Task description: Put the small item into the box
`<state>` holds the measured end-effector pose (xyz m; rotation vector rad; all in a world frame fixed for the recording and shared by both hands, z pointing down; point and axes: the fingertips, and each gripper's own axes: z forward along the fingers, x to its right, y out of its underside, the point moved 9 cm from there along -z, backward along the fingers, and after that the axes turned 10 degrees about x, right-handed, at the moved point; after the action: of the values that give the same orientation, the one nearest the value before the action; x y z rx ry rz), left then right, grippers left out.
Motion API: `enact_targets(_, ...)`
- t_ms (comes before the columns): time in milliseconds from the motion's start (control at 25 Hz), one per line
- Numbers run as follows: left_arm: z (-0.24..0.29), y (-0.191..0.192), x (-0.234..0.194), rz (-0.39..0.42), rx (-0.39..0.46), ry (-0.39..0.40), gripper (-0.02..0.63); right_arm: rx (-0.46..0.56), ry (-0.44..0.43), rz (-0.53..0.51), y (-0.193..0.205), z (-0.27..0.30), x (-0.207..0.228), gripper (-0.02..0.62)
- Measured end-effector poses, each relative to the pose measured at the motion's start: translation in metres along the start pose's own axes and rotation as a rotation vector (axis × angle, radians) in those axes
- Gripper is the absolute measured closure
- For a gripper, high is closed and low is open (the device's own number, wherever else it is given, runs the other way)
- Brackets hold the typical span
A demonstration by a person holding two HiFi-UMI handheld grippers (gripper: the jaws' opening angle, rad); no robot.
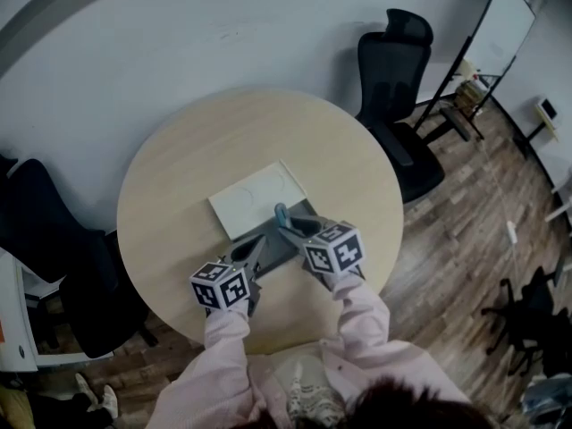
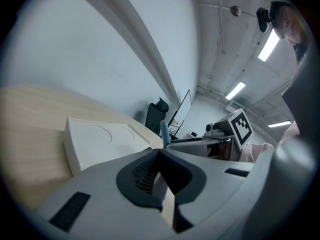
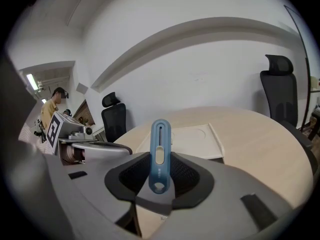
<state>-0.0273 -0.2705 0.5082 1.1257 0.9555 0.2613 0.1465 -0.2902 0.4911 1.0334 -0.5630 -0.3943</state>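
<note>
— Holding anything at the moment?

— Yes. My right gripper (image 3: 159,178) has its jaws closed on the two edges of the small blue item (image 3: 159,144), which stands upright between the pads.

— And the other one?

— My left gripper (image 2: 159,166) has its jaws drawn together, and I make out nothing between them. Its tip is at the dark tray (image 1: 286,247) of the box, on the tray's 7 o'clock side. I cannot tell whether it touches.

— Where is the box?

— Around the middle of the table (image 1: 170,168), at 12 o'clock from me. The white flat piece (image 1: 259,199), which I take for the lid, lies at 11 o'clock of the tray, right against it.

— So how far along are you?

— I'd judge the pick-up done and the placing not. The item is in my grip, about where tray and lid meet, and not in the box. What's left is to lower it into the tray and let go.
</note>
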Motion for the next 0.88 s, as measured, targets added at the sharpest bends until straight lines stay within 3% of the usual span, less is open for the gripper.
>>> enact_targets(880,-0.002,0.023,-0.005,-0.042,0.034,-0.124,0.597,-0.267,-0.237,-0.230,0.012,0.043,0.014,0.468)
